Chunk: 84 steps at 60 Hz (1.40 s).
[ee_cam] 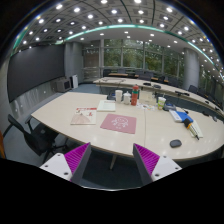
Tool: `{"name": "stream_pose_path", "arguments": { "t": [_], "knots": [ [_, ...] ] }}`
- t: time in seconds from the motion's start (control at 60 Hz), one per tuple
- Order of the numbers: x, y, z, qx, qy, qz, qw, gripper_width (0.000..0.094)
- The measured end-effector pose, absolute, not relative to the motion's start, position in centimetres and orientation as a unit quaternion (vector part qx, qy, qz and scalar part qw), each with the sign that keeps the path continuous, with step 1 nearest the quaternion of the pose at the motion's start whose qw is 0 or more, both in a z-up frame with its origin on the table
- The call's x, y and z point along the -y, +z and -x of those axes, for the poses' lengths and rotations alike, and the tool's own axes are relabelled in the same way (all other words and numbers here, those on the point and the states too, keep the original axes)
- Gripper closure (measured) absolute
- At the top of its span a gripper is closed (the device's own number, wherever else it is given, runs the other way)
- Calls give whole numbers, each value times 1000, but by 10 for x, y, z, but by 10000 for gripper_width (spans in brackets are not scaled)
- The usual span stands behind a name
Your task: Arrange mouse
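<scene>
A dark mouse (pixel 175 143) lies on the light table (pixel 100 135), ahead of my fingers and off to the right, near the table's near edge. A pink mouse mat (pixel 118 123) lies on the table straight ahead, beyond the fingers. My gripper (pixel 112 160) is held high and back from the table, fingers spread wide with nothing between them. The purple pads (pixel 76 158) show on both fingers.
A red bottle (pixel 135 96), a white box (pixel 107 104), papers (pixel 84 117) and a blue item (pixel 180 116) stand on the table. A black chair (pixel 22 132) is at the left. More desks and windows lie beyond.
</scene>
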<state>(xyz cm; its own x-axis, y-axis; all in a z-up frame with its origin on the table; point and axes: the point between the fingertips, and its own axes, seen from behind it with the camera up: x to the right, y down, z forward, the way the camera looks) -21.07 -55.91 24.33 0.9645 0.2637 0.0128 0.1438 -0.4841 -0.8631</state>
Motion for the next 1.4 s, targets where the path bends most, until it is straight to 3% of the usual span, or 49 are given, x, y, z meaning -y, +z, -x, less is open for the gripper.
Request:
{"name": "stream_pose_path", "arguments": {
  "t": [0.133,0.4,0.733,0.95,1.267,1.4],
  "knots": [
    [559,221,170,91,37,872,480,75],
    [528,134,10,14,-18,890,455,76],
    [384,58,-126,-26,-39,875,481,72],
    [318,-3,-166,-47,-19,892,449,86],
    [249,-8,-172,-62,2,889,453,93],
    [230,-11,-175,-59,-25,889,453,221]
  ]
}}
